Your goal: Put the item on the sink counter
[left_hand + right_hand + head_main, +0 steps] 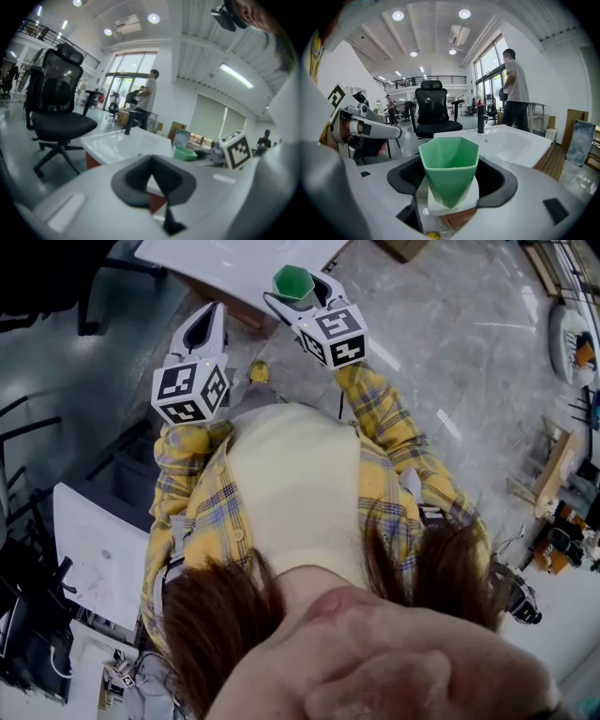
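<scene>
We're gripping green faceted cup [449, 164] in right gripper [298, 294] — jaws clamping its sides. Left gripper [208, 322] riding alongside, jaws pressing together, empty. White sink counter [511, 143] sitting at 1 o'clock beyond cup.

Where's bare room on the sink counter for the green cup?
The white sink counter is bare along its rim opposite the black faucet, and the basin looks empty. Only the faucet's side is occupied.

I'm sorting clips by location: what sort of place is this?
Likely an open office or lab hall: a white sink stands near an office chair, with a balcony railing and tall windows behind.
</scene>
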`<state>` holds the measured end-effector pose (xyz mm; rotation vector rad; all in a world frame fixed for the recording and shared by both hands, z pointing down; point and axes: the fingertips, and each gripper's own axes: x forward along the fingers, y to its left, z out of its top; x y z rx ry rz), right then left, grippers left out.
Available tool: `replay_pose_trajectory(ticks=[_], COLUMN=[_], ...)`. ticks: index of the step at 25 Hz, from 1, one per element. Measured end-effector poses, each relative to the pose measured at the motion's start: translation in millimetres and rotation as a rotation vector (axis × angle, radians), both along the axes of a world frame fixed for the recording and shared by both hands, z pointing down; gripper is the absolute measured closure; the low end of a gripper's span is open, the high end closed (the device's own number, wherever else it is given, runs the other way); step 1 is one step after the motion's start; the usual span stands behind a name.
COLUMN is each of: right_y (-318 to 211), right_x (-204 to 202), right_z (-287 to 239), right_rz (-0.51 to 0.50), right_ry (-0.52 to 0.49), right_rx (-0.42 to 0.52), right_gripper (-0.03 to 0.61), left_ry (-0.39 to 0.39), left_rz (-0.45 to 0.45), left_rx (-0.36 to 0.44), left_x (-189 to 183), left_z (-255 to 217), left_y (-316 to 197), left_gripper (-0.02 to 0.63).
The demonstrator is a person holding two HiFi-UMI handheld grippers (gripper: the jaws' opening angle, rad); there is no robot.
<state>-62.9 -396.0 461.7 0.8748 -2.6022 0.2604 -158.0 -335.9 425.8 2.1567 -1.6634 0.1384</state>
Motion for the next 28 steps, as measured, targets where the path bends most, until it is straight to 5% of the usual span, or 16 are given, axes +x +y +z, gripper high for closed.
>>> replay_pose_trajectory(ticks=[28], right_y=[-23.5], right_x=[-27.5], right_z=[30.3], right_rz=[-0.010], right_ry=[0.033], right_rx=[0.063], right_gripper=[0.247], left_ry=[0.005], left_rz=[-0.014], left_rx=[-0.013], left_x=[-23.6], left_z=[6.6], left_y=[-8.7], left_gripper=[0.609])
